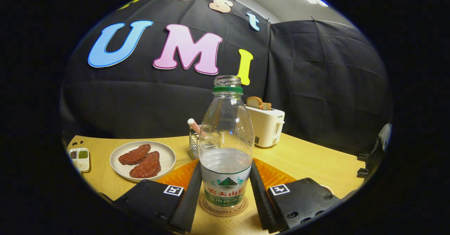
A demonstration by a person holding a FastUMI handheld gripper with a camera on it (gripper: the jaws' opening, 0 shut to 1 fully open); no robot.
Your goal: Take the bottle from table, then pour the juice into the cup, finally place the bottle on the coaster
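Tabletop [309,157]: pale wood with a smooth finish, carrying everything else.
Toaster [267,126]: cream, boxy with rounded corners, two bread slices standing up from its slots; it stands beyond the bottle.
Mat [179,175]: orange and ribbed, lying under and behind the bottle.
Plate [168,156]: round, pale ceramic, holding two flat reddish-brown patties, off to the tongs' left.
Bottle [226,136]: clear plastic, uncapped, green neck ring, printed label, about half full of clear liquid; it stands upright on the coaster, between the fingers.
Tongs [226,196]: open; the two fingers flank the bottle's lower body closely, and whether they press on it cannot be told.
Wire basket [194,144]: small metal grid behind the bottle.
Coaster [207,207]: round, brown, cork-like, lettered rim.
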